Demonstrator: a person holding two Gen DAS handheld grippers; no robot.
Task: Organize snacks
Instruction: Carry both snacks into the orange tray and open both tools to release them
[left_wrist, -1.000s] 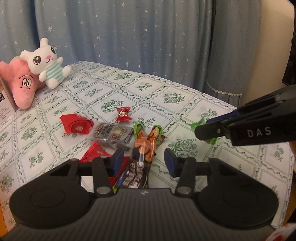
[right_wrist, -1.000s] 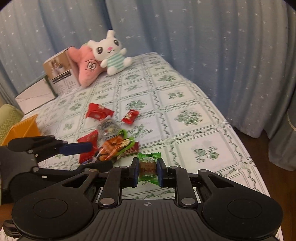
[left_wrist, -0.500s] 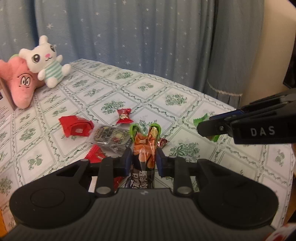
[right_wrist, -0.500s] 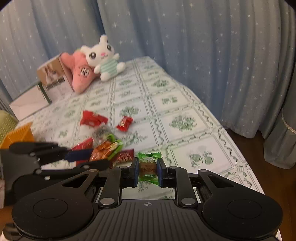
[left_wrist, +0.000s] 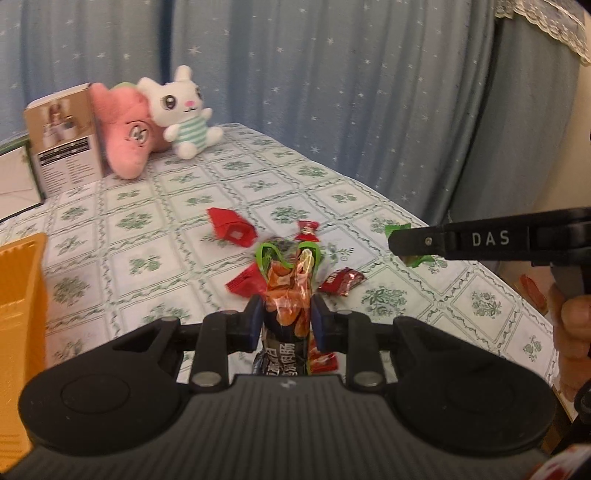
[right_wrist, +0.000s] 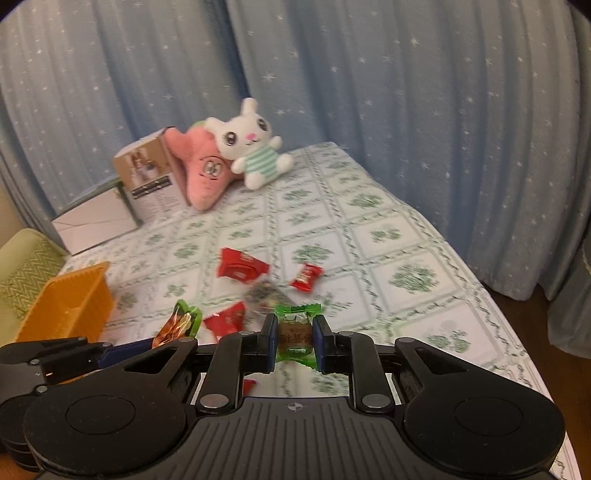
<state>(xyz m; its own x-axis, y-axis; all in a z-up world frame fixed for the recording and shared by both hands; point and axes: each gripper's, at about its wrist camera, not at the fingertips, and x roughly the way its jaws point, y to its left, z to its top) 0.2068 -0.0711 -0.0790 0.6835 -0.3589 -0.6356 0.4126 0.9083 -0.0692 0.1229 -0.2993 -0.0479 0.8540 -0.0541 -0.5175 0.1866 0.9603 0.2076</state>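
Snacks lie scattered on the table, which is covered with a green patterned cloth. We hold a two-finger gripper in each hand. Our left gripper is closed tightly on a long orange snack packet with green ends; the packet stands nearly upright between the blue pads and sits above the table surface. Our right gripper is closed on a small green-wrapped candy, and the pads press on both its sides.

On the cloth we see a folded red packet, a small red candy, another red packet and a dark shiny packet, which is blurred. In the left wrist view there is also a dark red foil packet just beside the orange one.

An orange basket stands at the left edge of the table, well apart from the loose snacks. At the far end a white plush rabbit leans on a pink plush toy, and a cardboard box stands beside them. A blue curtain with stars hangs behind.
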